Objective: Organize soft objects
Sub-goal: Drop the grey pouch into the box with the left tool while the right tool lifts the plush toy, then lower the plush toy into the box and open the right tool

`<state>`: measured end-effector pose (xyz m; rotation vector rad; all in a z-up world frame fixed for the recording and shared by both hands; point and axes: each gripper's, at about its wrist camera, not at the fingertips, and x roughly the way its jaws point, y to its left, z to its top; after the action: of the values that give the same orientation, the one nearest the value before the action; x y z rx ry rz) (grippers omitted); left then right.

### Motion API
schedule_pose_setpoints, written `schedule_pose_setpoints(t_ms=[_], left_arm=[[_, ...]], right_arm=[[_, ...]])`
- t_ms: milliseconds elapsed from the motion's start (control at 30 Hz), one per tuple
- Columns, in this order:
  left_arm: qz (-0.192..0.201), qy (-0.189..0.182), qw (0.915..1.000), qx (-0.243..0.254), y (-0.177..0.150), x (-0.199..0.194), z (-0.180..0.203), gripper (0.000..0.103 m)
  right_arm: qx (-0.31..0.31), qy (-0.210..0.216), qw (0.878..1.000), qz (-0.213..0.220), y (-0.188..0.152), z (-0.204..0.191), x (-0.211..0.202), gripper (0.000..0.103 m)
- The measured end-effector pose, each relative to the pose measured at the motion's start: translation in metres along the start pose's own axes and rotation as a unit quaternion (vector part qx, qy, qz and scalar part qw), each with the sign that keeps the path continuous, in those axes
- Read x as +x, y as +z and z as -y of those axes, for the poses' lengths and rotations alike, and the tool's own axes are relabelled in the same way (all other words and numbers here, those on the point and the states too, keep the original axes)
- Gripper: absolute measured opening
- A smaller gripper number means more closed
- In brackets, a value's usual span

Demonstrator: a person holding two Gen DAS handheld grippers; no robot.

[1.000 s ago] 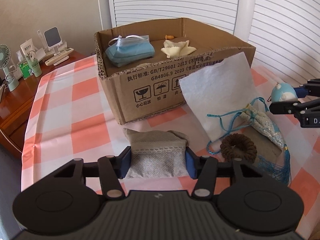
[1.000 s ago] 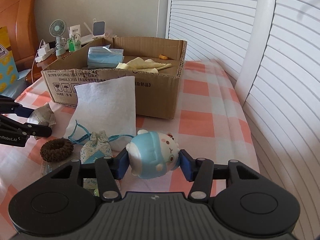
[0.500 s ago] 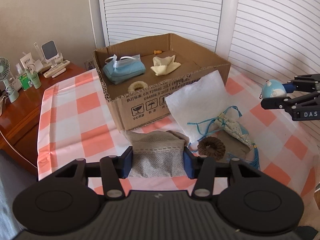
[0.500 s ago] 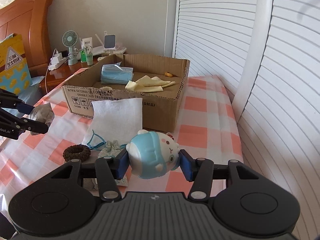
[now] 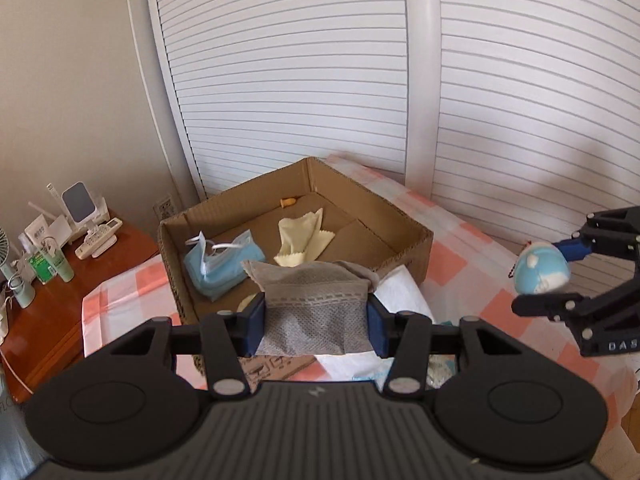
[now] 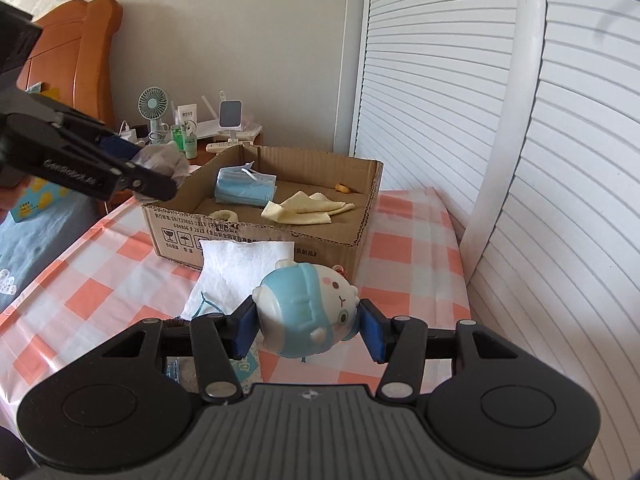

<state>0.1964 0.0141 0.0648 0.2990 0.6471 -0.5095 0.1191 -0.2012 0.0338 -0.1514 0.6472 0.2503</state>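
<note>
While both grippers hang in the air above a table [image 6: 72,280] covered in an orange-and-white checked cloth, each one holds something soft. Nearest, the left gripper [image 5: 316,322] has its blue pads closed against the sides of a grey mesh pouch [image 5: 316,312], whose loose top flops forward over the near wall of a cardboard box [image 5: 404,232]. The right gripper [image 6: 307,330] pinches a round blue-and-white plush toy [image 6: 308,312] between its own blue pads, held above the table on the near side of the box, off to the right of the left gripper.

Below the toy, a white tissue [image 6: 240,268] leans against the box's printed front wall, with a thin teal cord [image 6: 206,306] lying on its lower edge.

Inside the open box, a blue face mask [image 5: 218,266] with white ear loops lies at the left. A pale yellow cloth [image 5: 304,240] lies crumpled in the middle. A cream ring [image 6: 222,215] rests against the front wall, and a small orange piece [image 5: 289,202] sits at the far wall.

Beyond the box on the left, a wooden nightstand [image 5: 52,312] holds a small green fan [image 6: 152,106], green bottles [image 5: 52,266] and a phone stand [image 5: 78,206]. White louvred doors [image 5: 320,80] fill the background, and a wooden headboard [image 6: 72,56] stands at the far left.
</note>
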Motion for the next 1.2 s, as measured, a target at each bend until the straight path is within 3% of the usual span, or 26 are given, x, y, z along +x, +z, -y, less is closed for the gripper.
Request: schedule_pose_setpoints(t_ms=[267,300,333,400,467,633,900,1033,1200], left_arm=[[-0.006,0.0,1.0,-0.005,0.037,0.051,0.002,0.053],[-0.004,0.002,1.0,-0.008,0.039,0.057,0.001,0.062],[0.002,0.001,1.0,-0.01,0.041,0.062,0.0,0.079],[0.014,0.0,0.9998,-0.012,0.043,0.067,-0.001,0.09],[0.029,0.009,0.9994,-0.018,0.041,0.065,-0.002,0.09],[0.02,0.016,0.9993,-0.027,0.029,0.052,-0.006,0.095],[0.02,0.039,0.9975,-0.056,-0.019,-0.003,-0.001,0.1],[0.042,0.054,0.9949,-0.074,-0.042,-0.032,0.005,0.102],[0.037,0.073,0.9922,-0.093,-0.064,-0.05,0.009,0.102]], right_arm=[[-0.013,0.003,1.0,0.0,0.01,0.01,0.01,0.058],[-0.013,0.003,1.0,-0.001,0.011,0.011,0.012,0.058],[-0.014,0.003,1.0,-0.002,0.012,0.013,0.015,0.058],[-0.015,0.004,1.0,-0.004,0.015,0.015,0.02,0.058],[-0.015,0.004,1.0,-0.003,0.017,0.016,0.024,0.058],[-0.018,0.007,1.0,-0.001,0.025,0.013,0.028,0.058],[-0.016,0.019,1.0,0.001,0.05,0.007,0.035,0.058],[-0.006,0.022,1.0,-0.001,0.07,0.003,0.05,0.058],[0.023,0.026,0.999,-0.013,0.096,0.009,0.08,0.058]])
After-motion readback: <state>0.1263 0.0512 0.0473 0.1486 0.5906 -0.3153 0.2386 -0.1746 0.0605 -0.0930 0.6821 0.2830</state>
